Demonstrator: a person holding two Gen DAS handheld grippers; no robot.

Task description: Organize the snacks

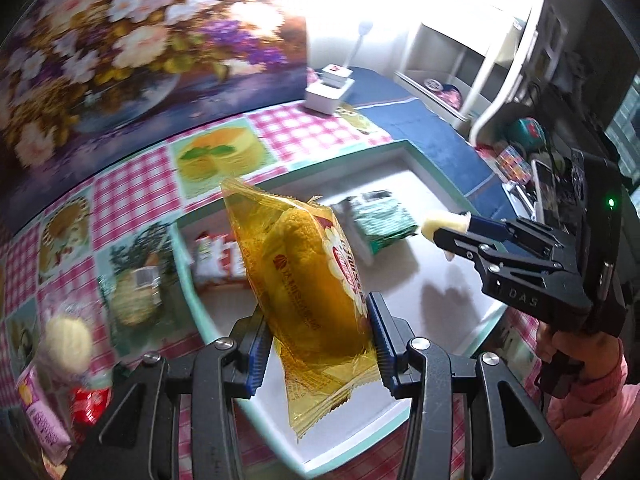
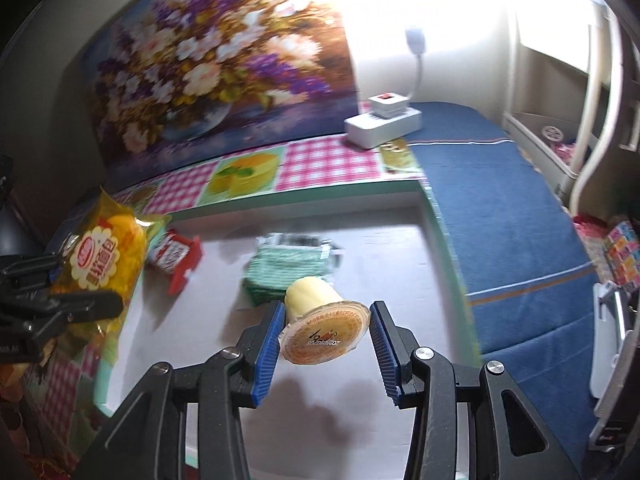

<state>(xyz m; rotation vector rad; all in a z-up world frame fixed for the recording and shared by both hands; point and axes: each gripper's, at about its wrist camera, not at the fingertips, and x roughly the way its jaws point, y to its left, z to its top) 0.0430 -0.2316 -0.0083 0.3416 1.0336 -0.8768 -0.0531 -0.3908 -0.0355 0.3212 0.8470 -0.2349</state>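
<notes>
Clamped between the blue ribbed pads of the left gripper is a transparent yellow plastic packet holding a golden sponge cake, hanging in the air over the near left part of the shallow white tray with a mint-green rim. Over the tray's middle, the right gripper pinches a small clear jelly cup of pale yellow pudding with an orange printed foil lid, its lid turned toward the camera. Already lying inside the tray are a red and white wrapped snack near its left wall and a green and white patterned packet toward its centre, so part of the sorting looks done. Outside the tray, to its left on the pink checked tablecloth with fruit pictures, several snacks appear to wait: a pale round puffy one, a pink packet and a red wrapper, all blurred. Judging by this, two items are on their way in and at least three remain. Beyond the tray's far edge stands a large floral painting.
</notes>
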